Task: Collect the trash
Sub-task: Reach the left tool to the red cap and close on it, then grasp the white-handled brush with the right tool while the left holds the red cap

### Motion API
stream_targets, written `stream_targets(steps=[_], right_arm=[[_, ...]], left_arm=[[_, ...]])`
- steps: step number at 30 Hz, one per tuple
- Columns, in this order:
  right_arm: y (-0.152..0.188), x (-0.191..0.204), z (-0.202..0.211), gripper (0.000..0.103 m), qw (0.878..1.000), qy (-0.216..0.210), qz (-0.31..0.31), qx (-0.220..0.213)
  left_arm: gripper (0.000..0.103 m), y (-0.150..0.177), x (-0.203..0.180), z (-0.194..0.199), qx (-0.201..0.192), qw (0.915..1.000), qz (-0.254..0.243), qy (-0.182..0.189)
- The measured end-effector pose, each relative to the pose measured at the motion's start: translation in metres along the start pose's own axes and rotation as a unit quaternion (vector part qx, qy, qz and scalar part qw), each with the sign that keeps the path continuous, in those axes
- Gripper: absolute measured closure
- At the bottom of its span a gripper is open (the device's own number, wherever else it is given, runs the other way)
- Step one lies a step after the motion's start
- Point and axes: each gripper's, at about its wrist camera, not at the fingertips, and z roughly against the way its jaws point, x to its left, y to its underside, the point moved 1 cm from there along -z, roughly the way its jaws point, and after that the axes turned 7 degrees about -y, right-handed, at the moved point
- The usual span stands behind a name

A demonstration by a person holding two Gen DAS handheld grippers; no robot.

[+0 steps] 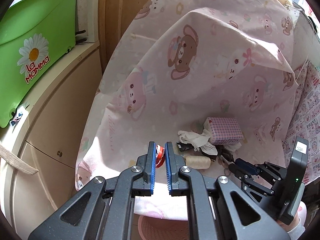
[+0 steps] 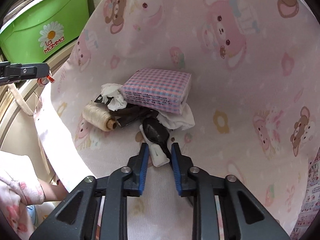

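In the left wrist view my left gripper (image 1: 160,146) is shut on a small red and white wrapper (image 1: 160,157), held above the near edge of the table. In the right wrist view my right gripper (image 2: 160,150) is shut on a black plastic spoon (image 2: 155,131) and its white paper sleeve (image 2: 159,157), at the front of a trash pile. The pile holds crumpled white tissue (image 2: 114,97), dark wrappers (image 2: 130,116), a checked tissue pack (image 2: 158,89) and a cream thread spool (image 2: 98,116). The left gripper (image 2: 46,71) and the red wrapper (image 2: 48,79) show at the left.
A pink bear-print cloth (image 1: 180,92) covers the table and rises behind the pile. A green tub (image 1: 36,40) sits on a cream cabinet (image 1: 56,132) to the left. A pink basket (image 1: 158,228) stands below the table edge. A person's sleeve (image 2: 18,182) is at lower left.
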Motion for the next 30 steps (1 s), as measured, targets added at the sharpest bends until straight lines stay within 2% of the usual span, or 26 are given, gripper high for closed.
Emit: stream_targets(steps=[5, 13, 15, 18, 20, 22, 24, 25, 28, 30], right_arm=[[0.005, 0.003, 0.011, 0.090, 0.999, -0.046, -0.012, 0.005], [0.016, -0.004, 0.025, 0.091, 1.000, -0.017, 0.002, -0.007], [0.016, -0.002, 0.026, 0.091, 0.999, -0.031, 0.014, -0.004], [0.019, 0.000, 0.027, 0.091, 0.997, -0.078, 0.015, 0.004], [0.021, 0.004, 0.027, 0.090, 0.998, -0.064, 0.029, 0.005], [0.021, 0.008, 0.024, 0.081, 0.998, -0.034, 0.043, 0.007], [0.021, 0.005, 0.025, 0.042, 0.999, -0.034, 0.038, 0.003], [0.021, 0.004, 0.027, 0.039, 0.999, -0.038, 0.034, -0.006], [0.018, 0.005, 0.026, 0.041, 0.998, -0.027, 0.047, -0.012], [0.018, 0.004, 0.019, 0.063, 0.999, -0.012, 0.049, -0.001]], left_arm=[[0.095, 0.000, 0.006, 0.009, -0.025, 0.9989, -0.011, -0.039], [0.095, 0.005, 0.014, 0.008, -0.023, 0.9988, -0.010, -0.042], [0.095, 0.007, 0.013, 0.008, -0.022, 0.9987, -0.013, -0.044], [0.095, 0.008, 0.011, 0.006, -0.021, 0.9986, -0.017, -0.046], [0.095, 0.008, 0.011, 0.006, -0.019, 0.9986, -0.017, -0.046], [0.095, 0.009, 0.010, 0.006, -0.019, 0.9986, -0.017, -0.045], [0.095, 0.009, 0.010, 0.006, -0.021, 0.9985, -0.020, -0.046], [0.095, 0.009, 0.009, 0.006, -0.022, 0.9984, -0.021, -0.047], [0.095, 0.009, 0.009, 0.005, -0.017, 0.9984, -0.023, -0.049], [0.095, 0.009, 0.010, 0.002, -0.013, 0.9984, -0.021, -0.051]])
